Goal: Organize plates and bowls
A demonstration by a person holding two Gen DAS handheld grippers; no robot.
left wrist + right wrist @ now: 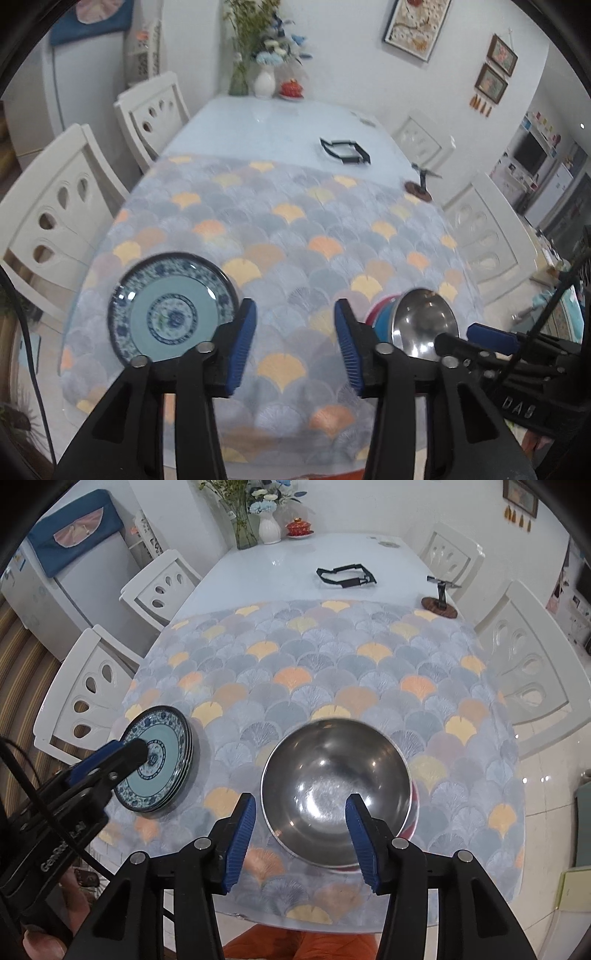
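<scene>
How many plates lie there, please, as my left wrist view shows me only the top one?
Observer: The right wrist view shows the plates as a stack, with several rims at its side; I cannot count them exactly.
Operator: Thank you. Does the right gripper grip the bowl?
Observer: No. Its jaws stand open, one outside the rim, the other above the inside, and neither presses on it.
</scene>
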